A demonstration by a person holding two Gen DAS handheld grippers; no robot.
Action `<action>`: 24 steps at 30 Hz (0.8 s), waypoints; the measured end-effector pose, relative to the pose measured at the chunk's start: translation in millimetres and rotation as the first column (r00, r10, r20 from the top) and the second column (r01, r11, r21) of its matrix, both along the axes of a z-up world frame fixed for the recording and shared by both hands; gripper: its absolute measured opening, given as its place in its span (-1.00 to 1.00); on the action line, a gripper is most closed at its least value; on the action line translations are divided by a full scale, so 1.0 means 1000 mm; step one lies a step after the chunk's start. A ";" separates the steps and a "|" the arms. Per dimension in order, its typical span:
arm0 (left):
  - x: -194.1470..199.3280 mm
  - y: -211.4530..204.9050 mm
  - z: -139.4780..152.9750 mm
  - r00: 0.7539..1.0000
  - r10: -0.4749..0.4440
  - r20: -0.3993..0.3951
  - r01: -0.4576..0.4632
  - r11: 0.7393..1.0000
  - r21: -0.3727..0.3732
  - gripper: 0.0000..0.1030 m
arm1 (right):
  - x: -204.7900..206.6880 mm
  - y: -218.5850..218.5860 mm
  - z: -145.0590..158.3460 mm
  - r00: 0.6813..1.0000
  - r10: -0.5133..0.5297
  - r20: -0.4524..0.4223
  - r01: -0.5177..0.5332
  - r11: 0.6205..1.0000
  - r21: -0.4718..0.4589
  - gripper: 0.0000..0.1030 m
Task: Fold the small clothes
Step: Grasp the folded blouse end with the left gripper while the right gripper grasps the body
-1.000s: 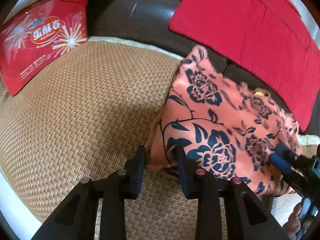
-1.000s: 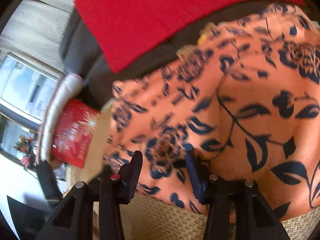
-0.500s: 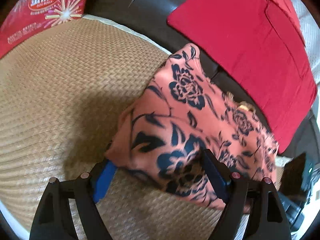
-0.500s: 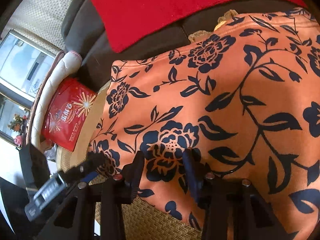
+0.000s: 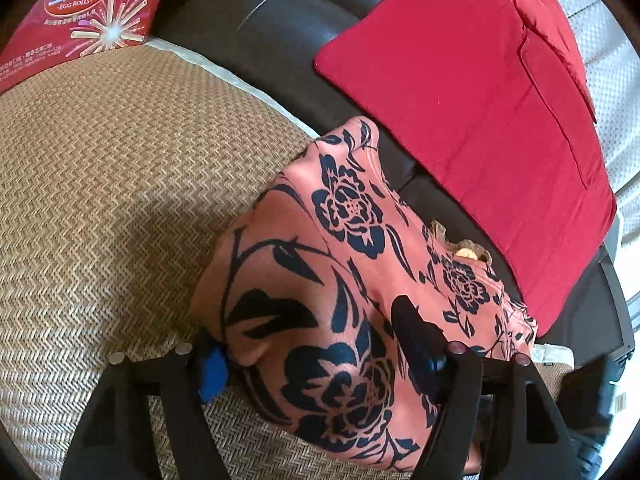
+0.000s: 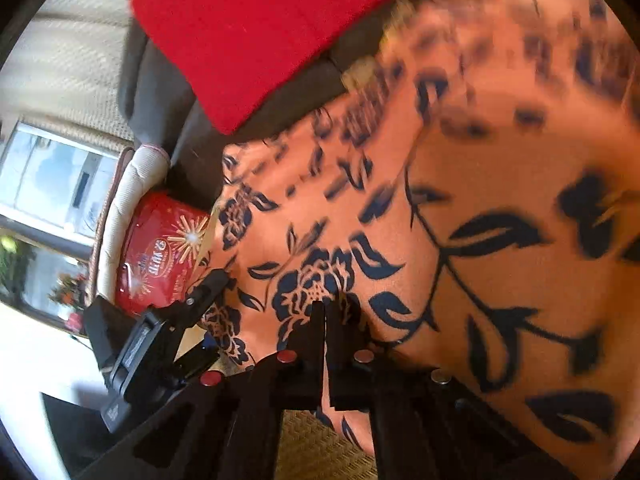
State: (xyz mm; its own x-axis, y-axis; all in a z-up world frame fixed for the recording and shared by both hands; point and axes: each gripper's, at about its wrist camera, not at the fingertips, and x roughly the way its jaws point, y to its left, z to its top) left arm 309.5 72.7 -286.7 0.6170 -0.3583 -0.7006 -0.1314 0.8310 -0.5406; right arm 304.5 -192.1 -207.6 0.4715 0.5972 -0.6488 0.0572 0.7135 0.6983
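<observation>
Since a second ago the left gripper (image 5: 316,344) has gone from a narrow gap at the cloth's edge to wide open, and the right gripper (image 6: 326,312) has gone from parted to nearly closed.

Largest in view, the woven mat (image 5: 100,200) fills the left wrist picture from 7 to 11 o'clock, with the dark sofa (image 5: 256,12) behind it at 12. A red cushion (image 5: 472,92) lies at 1 to 3 o'clock. The floral garment (image 5: 352,264), orange with navy roses, lies bunched on the mat's far corner, running from centre to 5 o'clock; its far edge touches the sofa. A red egg-roll tin (image 5: 76,12) sits at 10 o'clock.

The left gripper's fingers straddle a raised hump of the garment without pinching it. The right gripper's fingers stand almost together on a fold of the garment at the picture's 6 o'clock, seemingly gripping it, though the blur hides the contact.

To fold well, I judge the left should close on one single edge rather than the hump, then both should draw apart to flatten the cloth on the mat before turning it over.
</observation>
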 end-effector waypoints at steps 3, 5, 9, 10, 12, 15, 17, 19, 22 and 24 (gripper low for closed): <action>-0.002 0.005 0.000 1.000 -0.004 0.004 0.004 1.000 -0.005 -0.25 | -0.012 -0.013 0.033 0.990 -0.056 0.128 0.069 0.992 -0.104 -0.85; -0.002 0.000 0.005 1.000 -0.015 0.023 0.015 0.999 0.028 -0.39 | -0.016 -0.031 0.035 0.982 -0.138 0.125 0.159 0.973 -0.169 -0.85; -0.006 -0.015 0.019 0.996 -0.040 0.074 0.034 0.996 0.081 -0.46 | -0.011 -0.061 -0.004 0.982 -0.190 -0.013 0.189 0.981 -0.046 -0.90; -0.007 -0.017 0.023 0.995 -0.045 0.084 0.038 0.996 0.083 -0.47 | -0.010 -0.065 -0.008 0.984 -0.175 -0.026 0.175 0.985 -0.001 -0.90; -0.012 -0.019 0.033 0.993 -0.056 0.106 0.046 0.995 0.090 -0.48 | -0.011 -0.070 -0.017 0.988 -0.150 -0.041 0.152 0.986 0.069 -0.96; -0.023 -0.018 0.050 0.988 -0.076 0.135 0.061 0.991 0.115 -0.48 | -0.014 -0.073 -0.025 0.990 -0.136 -0.040 0.140 0.982 0.127 -0.96; -0.030 -0.016 0.060 0.985 -0.088 0.150 0.068 0.989 0.130 -0.48 | -0.018 -0.072 -0.026 0.990 -0.135 -0.039 0.139 0.982 0.127 -0.96; -0.041 -0.015 0.067 0.981 -0.107 0.160 0.081 0.984 0.162 -0.49 | -0.022 -0.069 -0.026 0.991 -0.133 -0.035 0.136 0.982 0.130 -0.96; -0.060 -0.012 0.074 0.975 -0.140 0.174 0.105 0.975 0.195 -0.49 | -0.030 -0.069 -0.028 0.992 -0.122 -0.045 0.127 0.982 0.142 -0.96; -0.072 -0.009 0.080 0.970 -0.161 0.184 0.123 0.971 0.204 -0.49 | -0.036 -0.065 -0.029 0.992 -0.116 -0.051 0.123 0.981 0.148 -0.96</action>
State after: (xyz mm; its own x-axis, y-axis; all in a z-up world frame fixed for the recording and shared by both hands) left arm 237.3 64.0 -206.7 0.7023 -0.3249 -0.6334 0.0888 0.9228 -0.3749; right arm 268.1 -257.3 -236.3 0.5198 0.6308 -0.5762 0.1670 0.5864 0.7926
